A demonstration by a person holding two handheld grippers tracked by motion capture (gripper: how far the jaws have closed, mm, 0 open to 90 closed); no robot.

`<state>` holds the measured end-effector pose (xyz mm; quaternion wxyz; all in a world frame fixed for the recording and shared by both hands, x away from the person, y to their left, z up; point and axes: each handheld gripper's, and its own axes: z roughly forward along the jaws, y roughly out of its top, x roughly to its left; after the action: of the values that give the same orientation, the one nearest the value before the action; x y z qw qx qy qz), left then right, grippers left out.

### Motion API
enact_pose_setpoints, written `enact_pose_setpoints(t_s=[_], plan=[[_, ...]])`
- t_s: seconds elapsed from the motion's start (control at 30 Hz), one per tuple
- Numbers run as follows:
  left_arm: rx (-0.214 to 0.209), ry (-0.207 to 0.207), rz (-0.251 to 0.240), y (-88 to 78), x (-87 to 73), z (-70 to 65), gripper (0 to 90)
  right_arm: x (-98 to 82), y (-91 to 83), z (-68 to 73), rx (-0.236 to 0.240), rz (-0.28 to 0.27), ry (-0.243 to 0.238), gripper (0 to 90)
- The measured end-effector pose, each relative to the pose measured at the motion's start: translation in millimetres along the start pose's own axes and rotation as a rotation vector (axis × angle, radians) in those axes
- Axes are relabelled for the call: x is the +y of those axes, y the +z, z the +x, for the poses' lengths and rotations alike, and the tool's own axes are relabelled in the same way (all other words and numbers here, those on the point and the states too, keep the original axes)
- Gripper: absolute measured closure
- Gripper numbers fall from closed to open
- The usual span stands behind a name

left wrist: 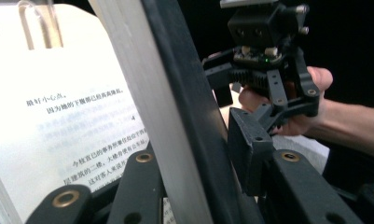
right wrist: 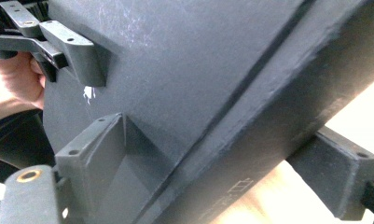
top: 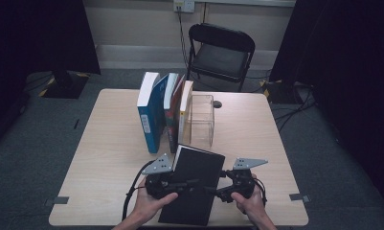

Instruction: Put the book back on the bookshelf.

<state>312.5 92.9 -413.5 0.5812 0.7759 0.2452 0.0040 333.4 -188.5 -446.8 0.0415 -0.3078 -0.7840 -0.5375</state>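
Book [top: 192, 189], black-covered with pale pages, sat tilted over the table's [top: 108, 158] near edge, left gripper [top: 173, 184] and right gripper [top: 223, 189] each clamped on a side, bare tabletop between it and the upright books [top: 163, 112].

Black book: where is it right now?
In the high view the black book sits at the table's near edge, clamped between the left gripper and right gripper, just in front of the row of upright books.
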Motion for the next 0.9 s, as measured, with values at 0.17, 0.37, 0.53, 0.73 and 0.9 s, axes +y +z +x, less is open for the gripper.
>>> enact_pose_setpoints(t_s=[0.17,0.37,0.53,0.73,0.9], plan=[[-0.001,0.045,-0.015,-5.6,3.4,-2.6,68.6,10.3,-9.8,10.0,-0.05,-0.056,-0.066,22.2],[-0.008,0.077,0.001,-12.4,1.1,-4.7,68.4,17.6,-15.4,21.9,-0.072,-0.077,-0.126,28.6],[0.011,0.127,0.014,-11.7,-3.0,-5.7,69.9,30.5,-15.0,34.6,-0.088,-0.101,-0.177,30.5],[0.028,0.099,0.024,-22.9,-10.9,-2.3,59.7,26.7,-22.1,33.6,-0.041,-0.115,-0.202,38.7],[0.091,0.133,0.031,-38.7,-18.6,-8.3,57.3,23.9,-24.3,37.0,-0.012,-0.108,-0.214,39.5]])
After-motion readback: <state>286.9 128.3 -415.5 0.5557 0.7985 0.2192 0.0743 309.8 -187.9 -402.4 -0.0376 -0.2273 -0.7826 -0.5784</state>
